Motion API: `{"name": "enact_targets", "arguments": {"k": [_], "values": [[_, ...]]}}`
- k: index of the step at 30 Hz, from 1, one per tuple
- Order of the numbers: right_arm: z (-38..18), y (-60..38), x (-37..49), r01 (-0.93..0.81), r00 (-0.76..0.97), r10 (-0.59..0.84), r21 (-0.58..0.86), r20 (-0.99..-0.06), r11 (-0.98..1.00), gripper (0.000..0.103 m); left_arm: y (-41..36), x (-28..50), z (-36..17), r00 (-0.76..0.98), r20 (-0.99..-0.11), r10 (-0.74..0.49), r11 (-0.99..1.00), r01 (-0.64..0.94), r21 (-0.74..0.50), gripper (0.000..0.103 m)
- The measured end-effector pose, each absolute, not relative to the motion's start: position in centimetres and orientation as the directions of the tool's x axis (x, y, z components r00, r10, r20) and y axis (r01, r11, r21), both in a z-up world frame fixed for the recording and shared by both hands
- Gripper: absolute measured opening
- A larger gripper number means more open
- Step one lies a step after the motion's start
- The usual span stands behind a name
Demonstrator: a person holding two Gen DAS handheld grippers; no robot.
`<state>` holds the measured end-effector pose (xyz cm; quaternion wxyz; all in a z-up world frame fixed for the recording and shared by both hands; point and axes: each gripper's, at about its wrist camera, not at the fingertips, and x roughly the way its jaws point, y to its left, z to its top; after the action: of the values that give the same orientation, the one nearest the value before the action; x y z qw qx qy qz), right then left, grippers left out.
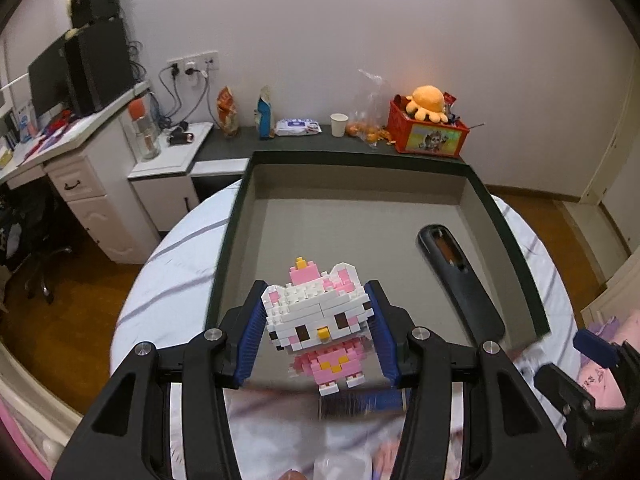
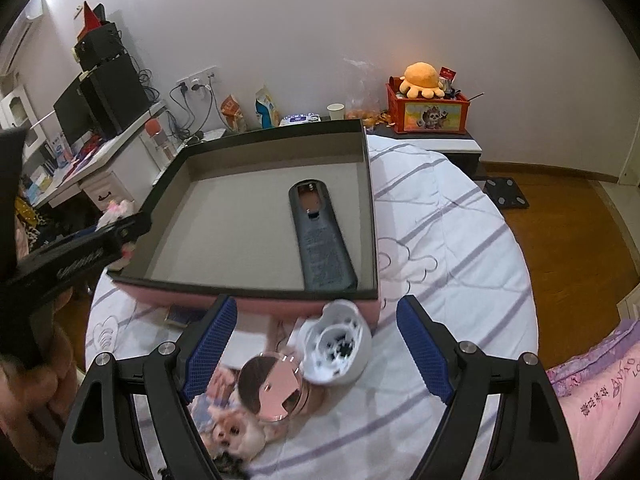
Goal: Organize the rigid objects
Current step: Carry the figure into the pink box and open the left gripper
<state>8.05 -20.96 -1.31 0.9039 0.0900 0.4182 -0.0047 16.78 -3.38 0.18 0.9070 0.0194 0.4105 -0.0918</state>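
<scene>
Motion blur smears the bedding beneath the block-built cat figure (image 1: 316, 326), while the remote's (image 1: 460, 280) near end is partly hidden behind the hand-held gripper.

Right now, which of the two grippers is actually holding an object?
The left gripper: its blue pads clamp the pink-and-white brick-built cat figure over the shallow dark-rimmed box. The right gripper hangs open above the bed, empty.

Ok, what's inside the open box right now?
Only a black remote shows inside the box, lying along its right wall. The left tongs hold the brick cat at the near edge, and they cover part of the floor there.
</scene>
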Motion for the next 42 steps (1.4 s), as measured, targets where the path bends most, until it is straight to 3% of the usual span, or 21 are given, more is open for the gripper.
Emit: {"name": "enact_targets", "arguments": {"k": [11,14,16,18,29,42], "values": [[-3.0,-22.3,10.7,0.121,0.617,0.044,0.151,-0.786,0.981,0.084,-5.2,21.3,-4.1,0.594,-0.797,-0.111,0.981,0.194,0.008,0.054],[-3.2,-22.2,10.7,0.120,0.612,0.045,0.149,-0.789,0.982,0.084,-5.0,21.3,-4.4,0.593,-0.799,-0.101,0.983,0.183,0.011,0.070],[-3.3,-22.1,10.6,0.120,0.609,0.046,0.149,-0.792,0.982,0.084,-4.7,21.0,-4.3,0.595,-0.797,-0.106,0.984,0.178,0.002,0.092],[-3.2,-22.2,10.4,0.121,0.612,0.047,0.153,-0.789,0.981,0.084,-4.5,20.4,-3.7,0.603,-0.789,-0.118,0.984,0.179,-0.010,0.103],[-0.7,-21.3,6.7,0.128,0.660,0.041,0.166,-0.750,0.978,0.084,-1.1,13.0,0.7,0.695,-0.707,-0.130,0.989,0.144,-0.040,0.103],[0.2,-20.0,1.4,0.087,0.682,0.057,0.159,-0.729,0.983,0.084,2.1,3.4,0.8,0.701,-0.711,-0.056,0.998,0.065,-0.015,0.103]]}}
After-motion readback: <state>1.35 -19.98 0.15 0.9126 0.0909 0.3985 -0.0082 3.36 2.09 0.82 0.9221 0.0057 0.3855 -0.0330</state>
